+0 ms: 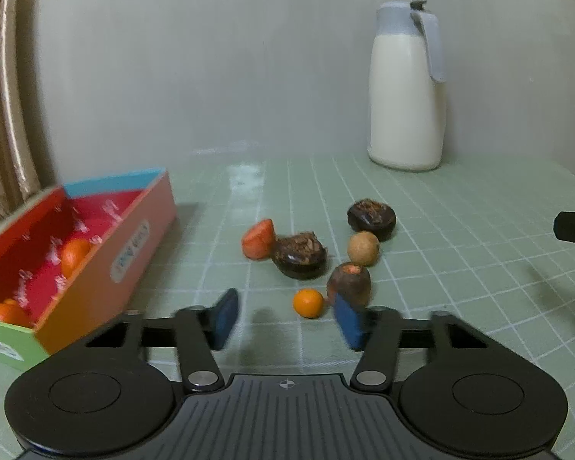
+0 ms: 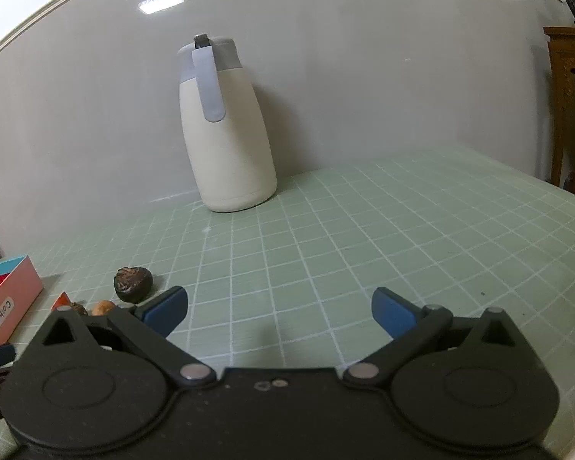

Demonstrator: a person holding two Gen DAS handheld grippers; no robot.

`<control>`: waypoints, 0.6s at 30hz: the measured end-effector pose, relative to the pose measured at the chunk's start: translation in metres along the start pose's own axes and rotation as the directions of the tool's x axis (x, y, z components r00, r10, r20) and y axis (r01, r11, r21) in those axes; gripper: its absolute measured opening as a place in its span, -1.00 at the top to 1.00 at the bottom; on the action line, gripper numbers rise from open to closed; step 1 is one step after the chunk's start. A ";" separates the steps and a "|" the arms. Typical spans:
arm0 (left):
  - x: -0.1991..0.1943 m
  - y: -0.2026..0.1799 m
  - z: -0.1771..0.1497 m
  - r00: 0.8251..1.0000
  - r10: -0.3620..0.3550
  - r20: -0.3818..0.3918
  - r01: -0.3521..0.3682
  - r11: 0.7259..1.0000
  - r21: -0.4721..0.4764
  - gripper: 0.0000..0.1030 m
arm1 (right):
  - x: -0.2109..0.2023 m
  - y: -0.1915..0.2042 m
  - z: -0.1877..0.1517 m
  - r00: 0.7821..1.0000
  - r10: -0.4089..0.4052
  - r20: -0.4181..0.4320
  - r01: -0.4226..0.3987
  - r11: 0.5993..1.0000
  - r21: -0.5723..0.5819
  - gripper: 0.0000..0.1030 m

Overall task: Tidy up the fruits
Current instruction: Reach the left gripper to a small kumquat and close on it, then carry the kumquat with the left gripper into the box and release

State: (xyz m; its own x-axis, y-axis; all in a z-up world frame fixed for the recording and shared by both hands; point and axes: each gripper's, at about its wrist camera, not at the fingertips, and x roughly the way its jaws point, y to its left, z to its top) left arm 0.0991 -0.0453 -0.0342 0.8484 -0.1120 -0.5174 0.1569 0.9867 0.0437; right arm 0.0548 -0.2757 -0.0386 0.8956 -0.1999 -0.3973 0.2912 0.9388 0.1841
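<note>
Green gridded bench against a plain grey wall. From my station, the left tongs hang low over the near bench, part spread and pinching nothing. Just beyond them lies a small orange fruit, touching nothing I can see. It looks light, round and smooth, so I judge it liable to roll; I would take it across its middle. A brown fruit with an orange top stands just right of it, partly behind the right pad, and may obstruct. Farther off lie two dark fruits, a tan ball and an orange wedge. The coloured box at left holds orange fruit. A cream jug stands far right. The right tongs are spread wide, empty, over bare bench.
</note>
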 end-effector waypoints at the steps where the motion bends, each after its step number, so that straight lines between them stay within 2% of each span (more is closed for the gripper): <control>1: 0.004 0.001 0.001 1.000 -0.007 -0.013 0.006 1.000 -0.009 0.17 | 0.000 0.000 -0.001 1.000 0.001 -0.002 -0.001 1.000 0.000 -0.99; 6: 0.011 0.000 0.003 0.999 -0.016 -0.031 0.015 1.000 -0.027 0.21 | 0.000 0.002 -0.001 1.000 0.013 -0.005 -0.013 1.000 -0.012 -0.99; 10: 0.018 -0.003 0.004 0.998 -0.037 -0.056 0.035 0.999 -0.031 0.48 | -0.002 0.002 -0.001 1.000 0.021 0.001 -0.020 1.000 -0.018 -0.99; 18: 0.018 -0.008 0.003 0.998 -0.036 -0.051 0.035 0.999 -0.013 0.62 | -0.004 0.000 0.000 1.000 0.019 0.006 -0.019 1.000 -0.013 -0.99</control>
State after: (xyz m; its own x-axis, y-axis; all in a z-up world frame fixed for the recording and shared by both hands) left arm 0.1148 -0.0557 -0.0409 0.8152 -0.1409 -0.5618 0.1798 0.9836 0.0143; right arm 0.0512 -0.2748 -0.0374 0.9030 -0.1833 -0.3886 0.2695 0.9461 0.1799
